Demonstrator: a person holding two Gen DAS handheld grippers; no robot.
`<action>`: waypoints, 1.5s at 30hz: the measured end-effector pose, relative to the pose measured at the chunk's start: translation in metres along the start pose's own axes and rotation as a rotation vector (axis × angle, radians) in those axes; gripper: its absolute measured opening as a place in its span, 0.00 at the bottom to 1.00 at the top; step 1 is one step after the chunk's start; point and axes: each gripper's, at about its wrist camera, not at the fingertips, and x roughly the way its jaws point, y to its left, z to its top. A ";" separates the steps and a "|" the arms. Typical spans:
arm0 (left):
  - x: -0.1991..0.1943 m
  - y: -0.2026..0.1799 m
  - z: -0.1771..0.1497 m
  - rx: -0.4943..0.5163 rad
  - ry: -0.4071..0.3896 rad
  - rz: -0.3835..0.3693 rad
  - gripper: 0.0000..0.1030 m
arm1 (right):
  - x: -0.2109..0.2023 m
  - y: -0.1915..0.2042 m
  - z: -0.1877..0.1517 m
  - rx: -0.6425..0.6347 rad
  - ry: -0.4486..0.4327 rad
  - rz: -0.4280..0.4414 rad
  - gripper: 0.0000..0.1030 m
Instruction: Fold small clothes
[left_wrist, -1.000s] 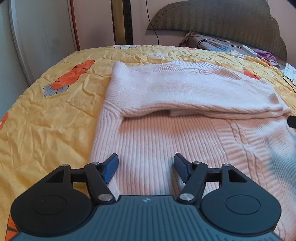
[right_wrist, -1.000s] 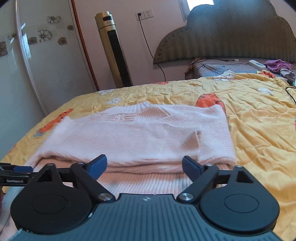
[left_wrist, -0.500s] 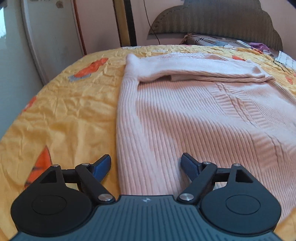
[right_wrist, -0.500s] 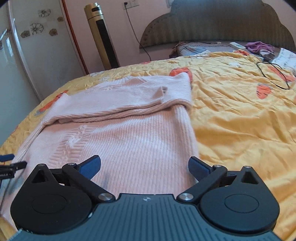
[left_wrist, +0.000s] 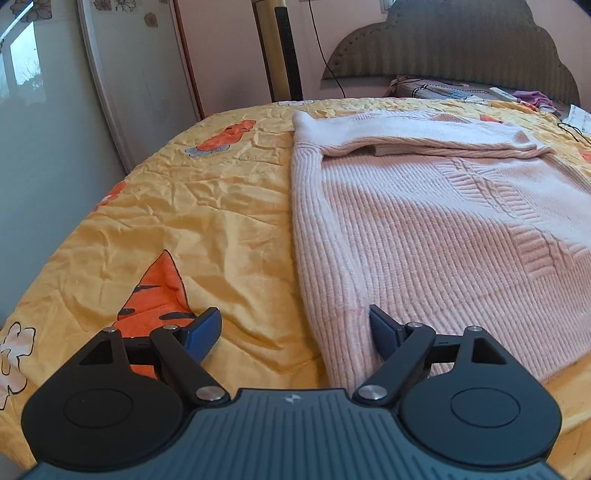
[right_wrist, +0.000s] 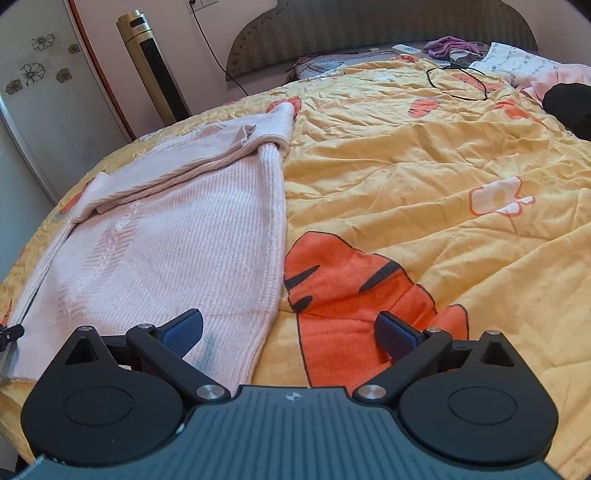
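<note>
Left hand-held gripper (left_wrist: 295, 325): standing spread wide, jaws having just been opening further; straddling the near left edge of the sweater, with the right blue pad (left_wrist: 384, 330) hovering over the knit and the left one over the quilt; pads not pressing on anything, released.

Right hand-held gripper (right_wrist: 291, 328): gaping wide, gripping nothing; straddling the near right edge of the sweater, left pad (right_wrist: 183, 328) sitting over the knit, right pad over an orange carrot print (right_wrist: 343, 280).

Sweater (left_wrist: 424, 229): lying flat on the bed, pale pink and ribbed, with a cable pattern running down the middle; far part folded over toward the near part, forming a doubled band across the top; near hem lying just below both grippers.

Quilt (left_wrist: 203, 221): covering the bed, yellow and creased, carrying carrot and flower prints; showing on either side of the sweater.

Black cable (right_wrist: 458, 83): looping on the quilt well beyond the sweater, toward the head of the bed.

Headboard (left_wrist: 454, 48): rising behind the bed, padded and dark, with loose clothes (right_wrist: 448, 44) and a white remote piling near it.

Tower fan (right_wrist: 151, 66): standing upright against the pink wall, gold-coloured, beside the bed's far left corner.
</note>
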 end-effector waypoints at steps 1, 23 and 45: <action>0.000 -0.001 -0.001 -0.011 0.008 -0.010 0.81 | -0.001 0.000 -0.001 0.009 0.006 0.017 0.98; 0.008 0.007 0.009 -0.200 0.097 -0.204 0.31 | 0.014 0.003 -0.010 0.153 0.113 0.301 0.42; 0.004 0.068 0.072 -0.459 0.130 -0.438 0.16 | 0.005 -0.028 0.040 0.495 0.004 0.676 0.14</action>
